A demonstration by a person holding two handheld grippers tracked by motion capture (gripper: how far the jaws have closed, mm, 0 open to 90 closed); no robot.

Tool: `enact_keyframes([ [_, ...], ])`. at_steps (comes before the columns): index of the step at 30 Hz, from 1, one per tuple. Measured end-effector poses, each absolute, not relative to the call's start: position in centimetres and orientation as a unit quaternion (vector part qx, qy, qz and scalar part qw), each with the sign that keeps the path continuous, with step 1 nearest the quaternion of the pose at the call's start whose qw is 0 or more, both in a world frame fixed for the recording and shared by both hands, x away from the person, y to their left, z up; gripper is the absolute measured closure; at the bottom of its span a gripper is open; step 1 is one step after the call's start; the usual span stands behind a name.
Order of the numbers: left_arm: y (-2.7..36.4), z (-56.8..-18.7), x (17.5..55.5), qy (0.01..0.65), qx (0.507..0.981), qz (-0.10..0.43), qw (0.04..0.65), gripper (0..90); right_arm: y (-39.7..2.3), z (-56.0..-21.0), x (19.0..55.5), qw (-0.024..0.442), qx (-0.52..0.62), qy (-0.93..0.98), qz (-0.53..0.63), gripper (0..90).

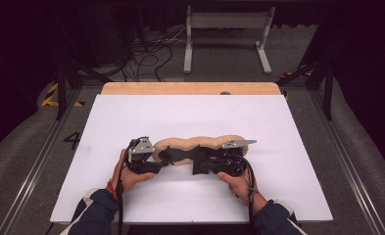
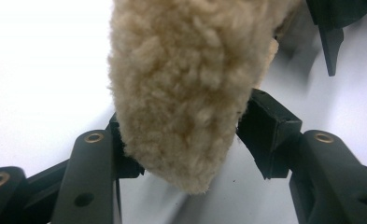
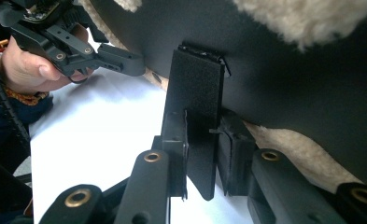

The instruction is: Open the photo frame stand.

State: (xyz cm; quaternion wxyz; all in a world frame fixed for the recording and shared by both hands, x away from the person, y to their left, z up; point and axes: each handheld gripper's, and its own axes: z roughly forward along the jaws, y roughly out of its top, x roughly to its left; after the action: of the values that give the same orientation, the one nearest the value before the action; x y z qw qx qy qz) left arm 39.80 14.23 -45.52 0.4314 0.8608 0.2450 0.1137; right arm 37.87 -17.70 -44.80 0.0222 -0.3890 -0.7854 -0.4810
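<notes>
Fingers (image 2: 265,135) clamp fleece pad (image 2: 186,93); right grips strap (image 3: 197,116).

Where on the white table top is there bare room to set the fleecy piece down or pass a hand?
The white table top is bare between the long tan fleece pad with black backing and the far wooden edge strip, and along both side edges. It is crowded at the near middle, where the left gripper and right gripper clamp the pad.

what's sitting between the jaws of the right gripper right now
A black hook-and-loop strap hanging off the fleece pad's dark backing stands between the right gripper's jaws, which pinch it; the right gripper view shows this.
</notes>
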Motion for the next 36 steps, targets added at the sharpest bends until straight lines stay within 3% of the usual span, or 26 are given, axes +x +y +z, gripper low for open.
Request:
enact_keyframes([
  [12, 13.3, -45.4, 39.2, 0.241, 0.867, 0.175, 0.400, 46.1, -17.5, -44.8, 37.7, 0.013, -0.386, -0.795, -0.469, 75.8],
  [36, 12.4, -45.6, 39.1, 0.255, 0.864, 0.208, 0.382, 45.4, -17.2, -45.0, 37.3, -0.021, -0.387, -0.805, -0.450, 76.0],
])
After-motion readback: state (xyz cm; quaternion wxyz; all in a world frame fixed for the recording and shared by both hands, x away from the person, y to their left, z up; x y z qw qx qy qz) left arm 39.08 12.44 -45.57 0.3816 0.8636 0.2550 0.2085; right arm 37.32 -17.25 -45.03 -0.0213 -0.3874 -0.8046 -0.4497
